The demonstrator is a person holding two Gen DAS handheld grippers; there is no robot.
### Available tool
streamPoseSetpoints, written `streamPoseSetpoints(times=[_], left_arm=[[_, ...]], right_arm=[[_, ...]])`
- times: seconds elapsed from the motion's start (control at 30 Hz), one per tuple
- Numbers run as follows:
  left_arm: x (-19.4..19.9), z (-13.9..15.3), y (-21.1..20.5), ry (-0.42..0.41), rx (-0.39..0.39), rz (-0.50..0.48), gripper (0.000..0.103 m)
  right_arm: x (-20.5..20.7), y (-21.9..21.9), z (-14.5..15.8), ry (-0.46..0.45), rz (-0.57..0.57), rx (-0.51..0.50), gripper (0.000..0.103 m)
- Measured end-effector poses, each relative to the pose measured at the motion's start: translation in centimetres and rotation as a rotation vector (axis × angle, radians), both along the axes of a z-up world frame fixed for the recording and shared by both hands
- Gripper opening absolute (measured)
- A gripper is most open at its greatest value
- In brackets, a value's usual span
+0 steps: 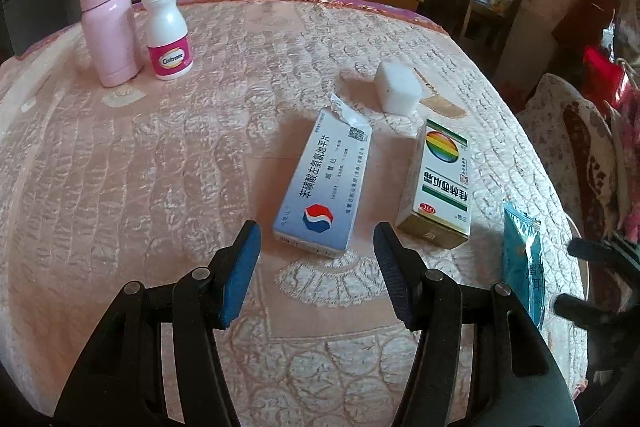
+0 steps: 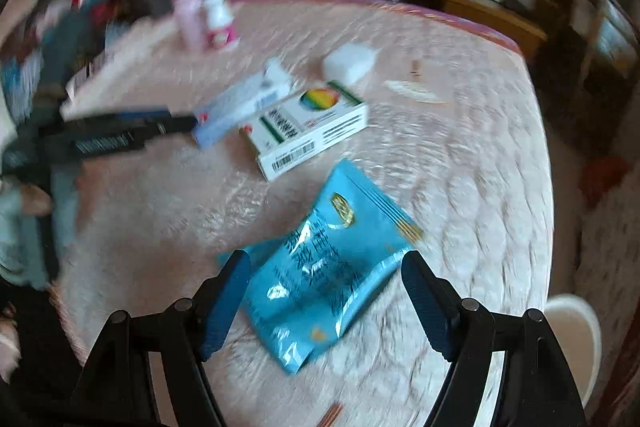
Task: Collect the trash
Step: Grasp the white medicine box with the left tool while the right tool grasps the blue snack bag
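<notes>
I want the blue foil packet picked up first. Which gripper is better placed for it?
Right. The right gripper is open with the blue foil packet lying between its fingers. The left gripper, also open, faces the blue-and-white box instead.

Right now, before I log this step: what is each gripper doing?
Left gripper: open, holding nothing, pointed at the blue-and-white box.
Right gripper: open, holding nothing, jaws on either side of the blue packet.
</notes>
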State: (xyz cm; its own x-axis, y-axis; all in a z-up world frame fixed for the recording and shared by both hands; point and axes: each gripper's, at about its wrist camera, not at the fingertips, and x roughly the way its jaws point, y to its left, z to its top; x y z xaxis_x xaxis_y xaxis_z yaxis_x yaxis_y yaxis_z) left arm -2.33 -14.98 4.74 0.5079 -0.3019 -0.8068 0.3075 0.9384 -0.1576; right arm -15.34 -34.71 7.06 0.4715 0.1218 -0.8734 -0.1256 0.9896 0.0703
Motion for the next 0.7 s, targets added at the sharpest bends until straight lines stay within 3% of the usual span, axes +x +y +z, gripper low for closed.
streamPoseSetpoints(times=[0.13, 0.4, 0.7], left_arm=[[0.7, -0.2, -0.3, 0.006, -0.002, -0.008, 0.057], [2.7, -1.3, -1.5, 0.011, 0.041, -0.032, 0.059], [5.1, -2.8, -3.7, 0.013, 0.124, -0.069, 0.059]], right_arm=[[-1.6, -2.3, 0.4, 0.004, -0.178, 0.121, 0.086], [-0.3, -1.4, -2.3, 0.053, -0.404, 0.234, 0.087], [1.4, 1.1, -3.5, 0.025, -0.425, 0.089, 0.088]])
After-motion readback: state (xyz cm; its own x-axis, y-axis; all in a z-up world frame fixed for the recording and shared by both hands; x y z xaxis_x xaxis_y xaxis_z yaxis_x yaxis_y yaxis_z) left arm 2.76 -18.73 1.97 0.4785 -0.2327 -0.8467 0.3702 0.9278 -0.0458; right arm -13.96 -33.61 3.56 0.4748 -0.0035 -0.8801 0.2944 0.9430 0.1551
